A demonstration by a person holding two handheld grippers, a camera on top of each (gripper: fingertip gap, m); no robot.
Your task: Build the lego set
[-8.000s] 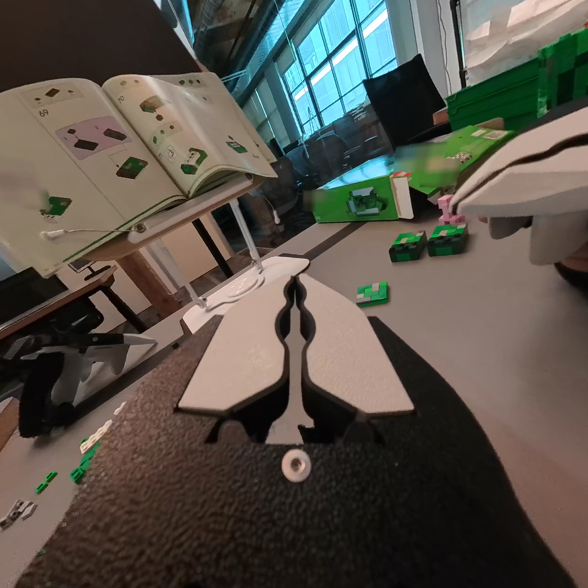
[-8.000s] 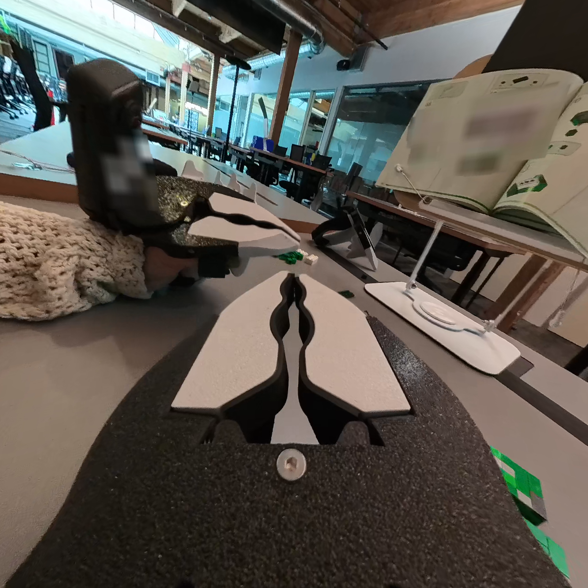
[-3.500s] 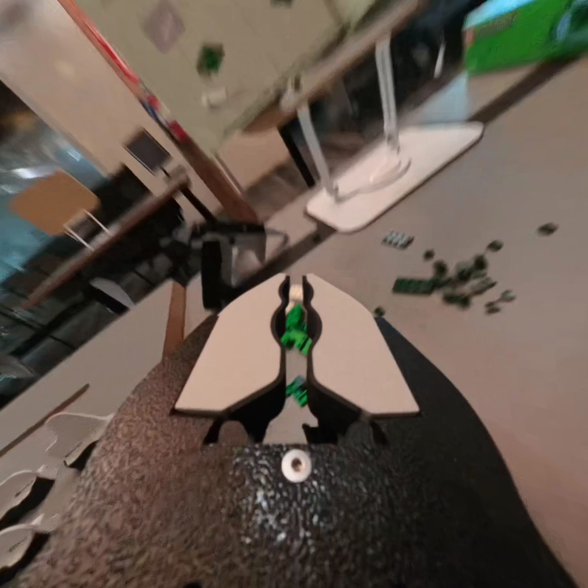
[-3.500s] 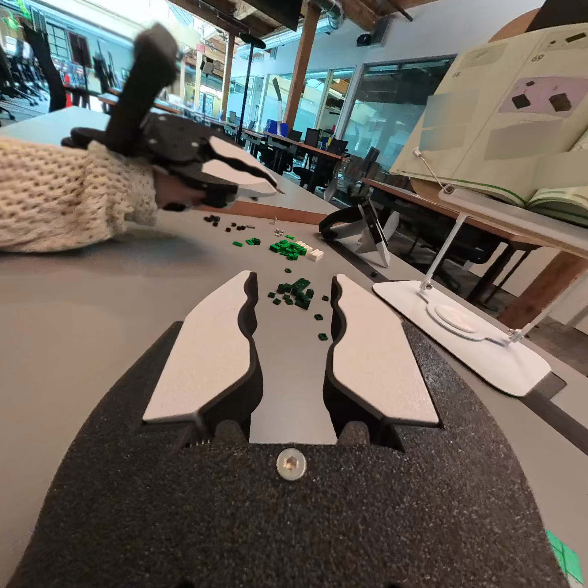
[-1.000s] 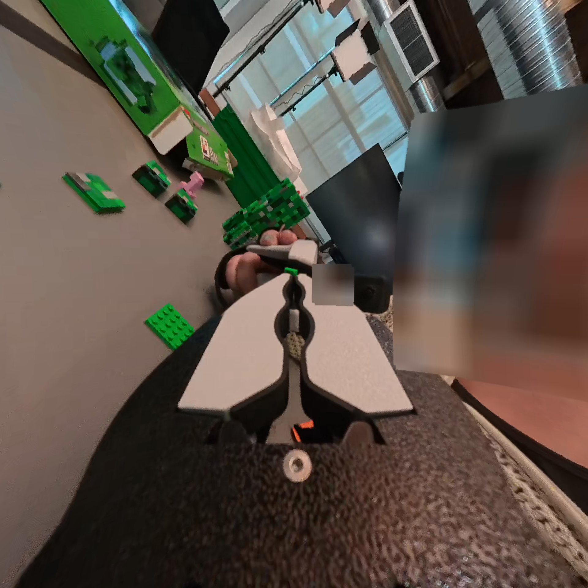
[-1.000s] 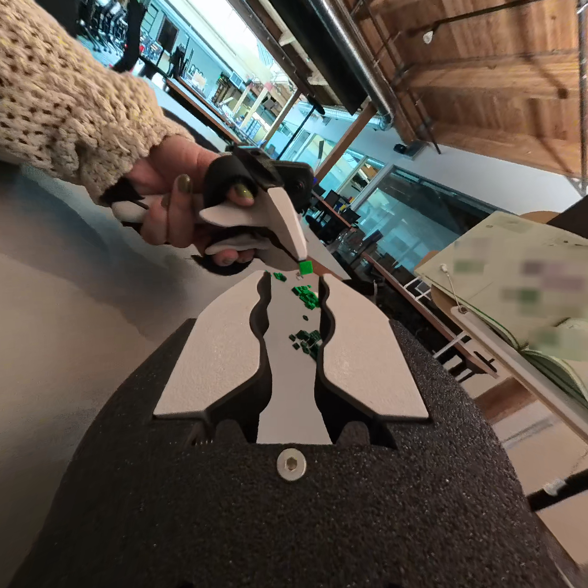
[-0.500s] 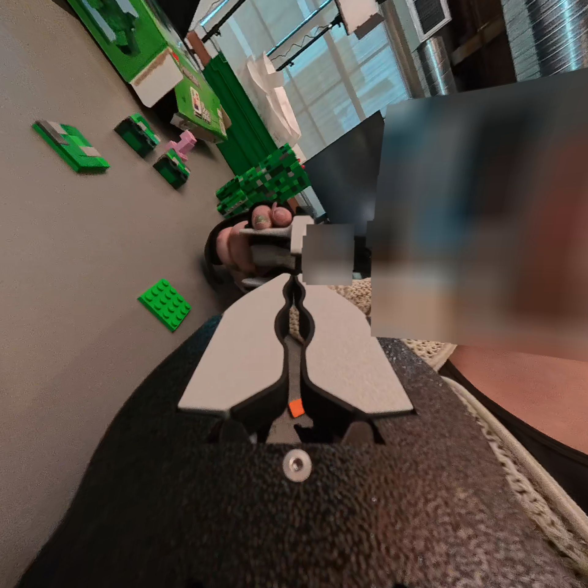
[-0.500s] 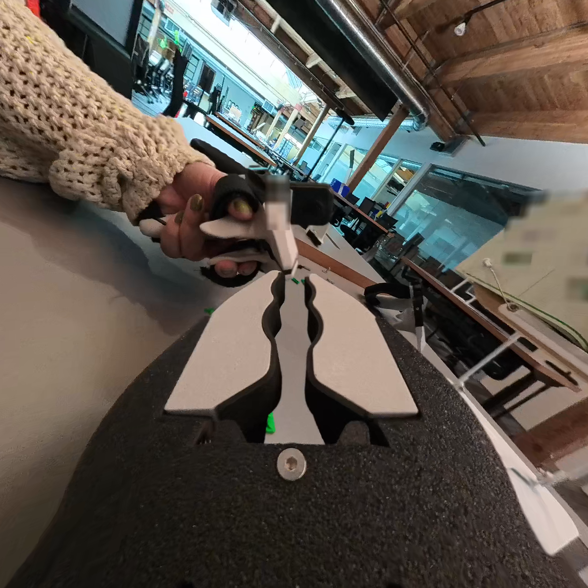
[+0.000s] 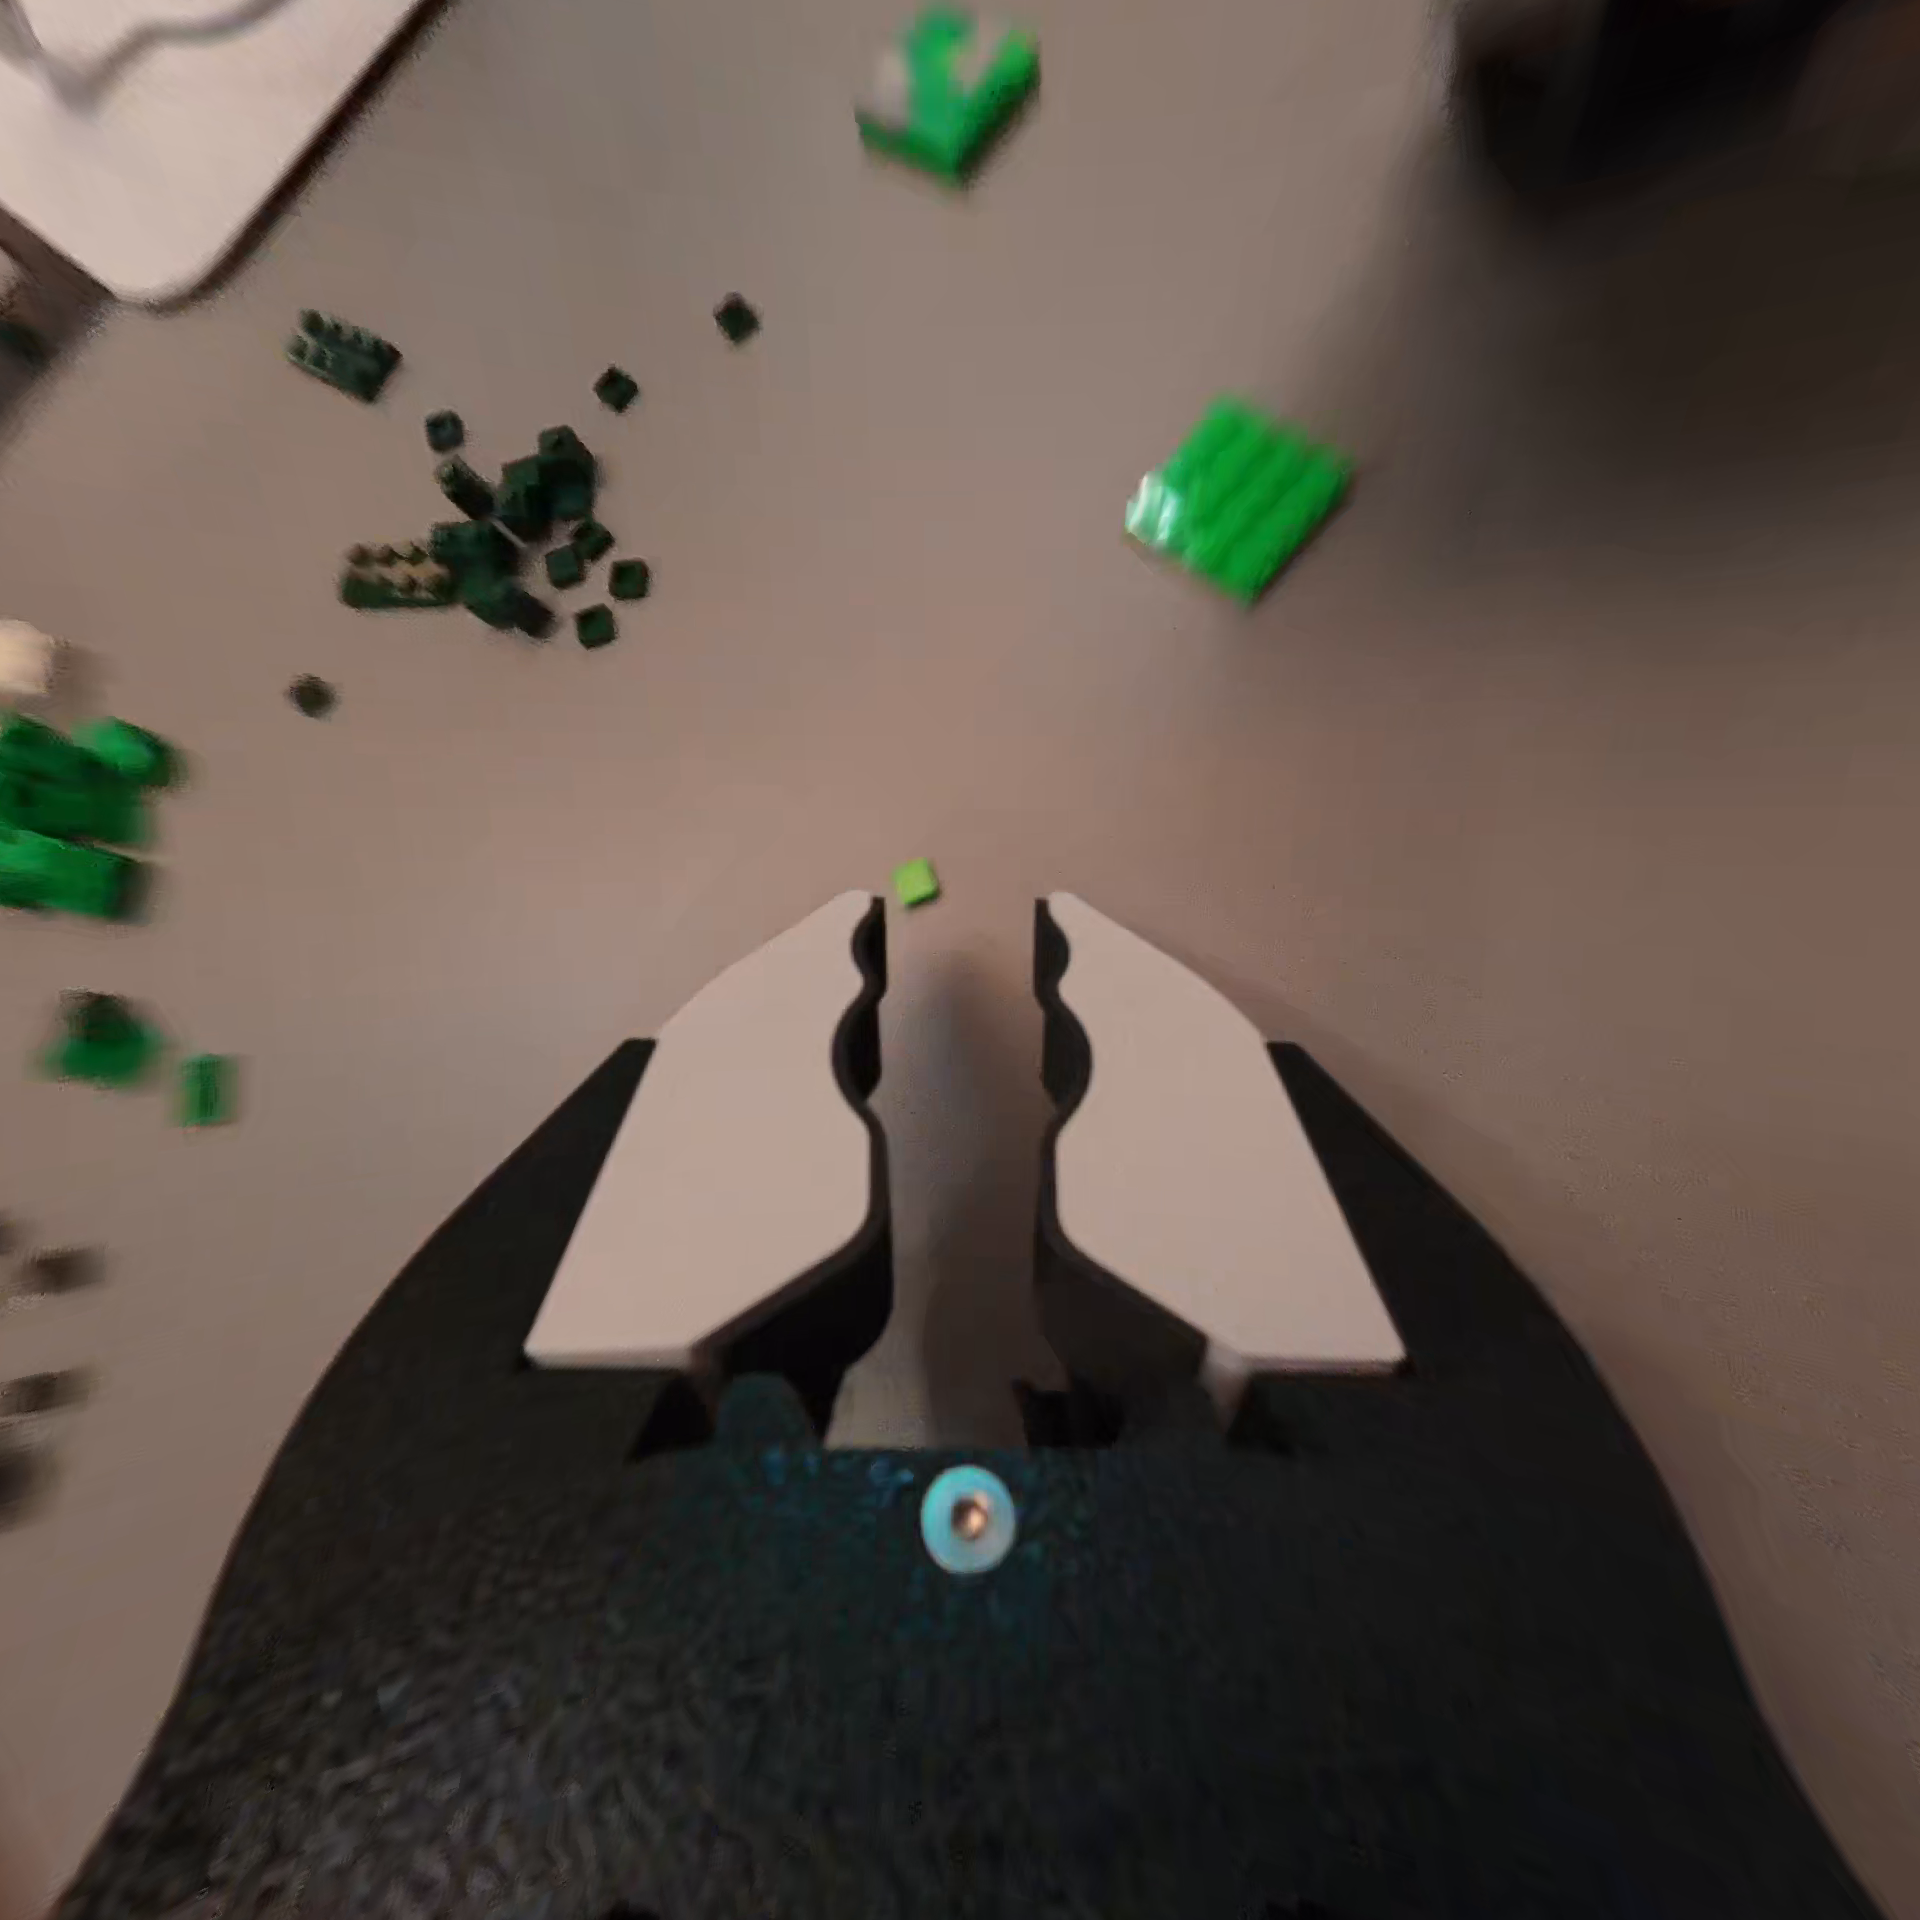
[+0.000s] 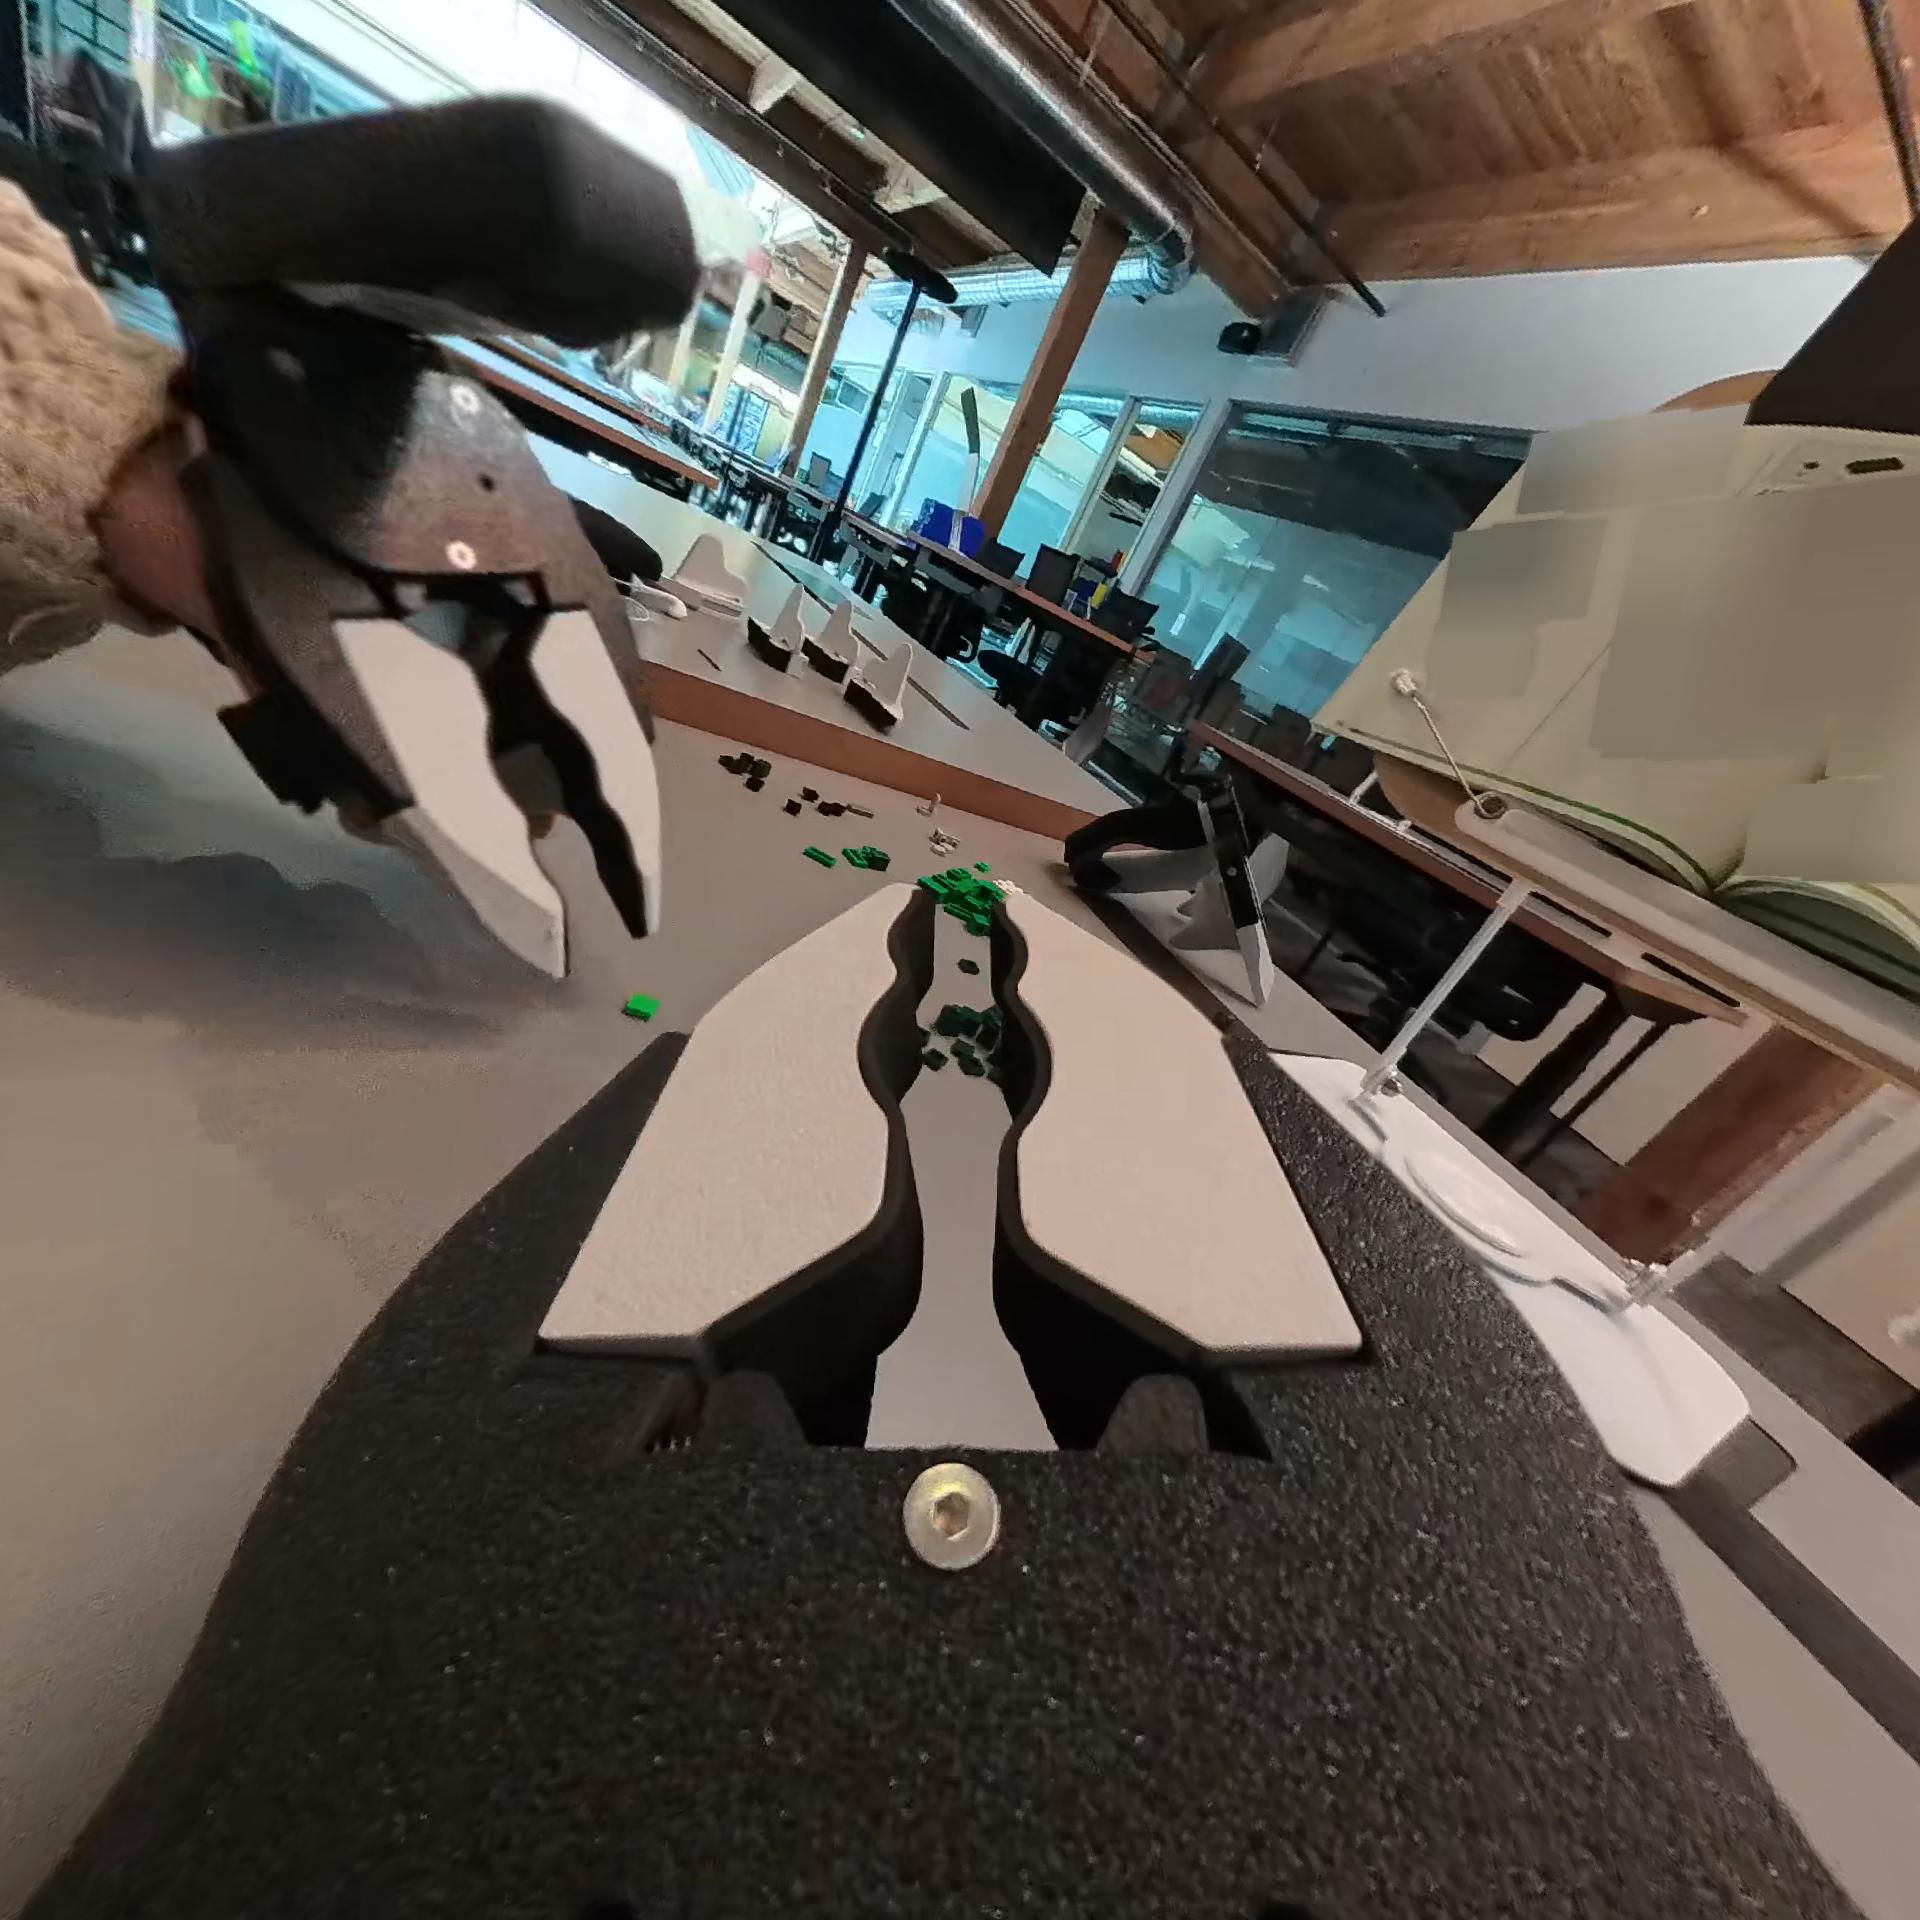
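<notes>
Left gripper pointing down over table, fingers apart, empty. Small green tile on table just past fingertips, not touched. Farther: dark green pile to left, bright green plate to right, both well apart from tile. Right gripper low, fingers slightly apart, empty. Book stand at right.

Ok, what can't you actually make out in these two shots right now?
- Left wrist view: motion blur smears the bright green pieces at the left edge; their shapes are unreadable.
- Left wrist view: the top edge crops the green and white build.
- Right wrist view: the right claw partly covers the dark green pile.
</notes>
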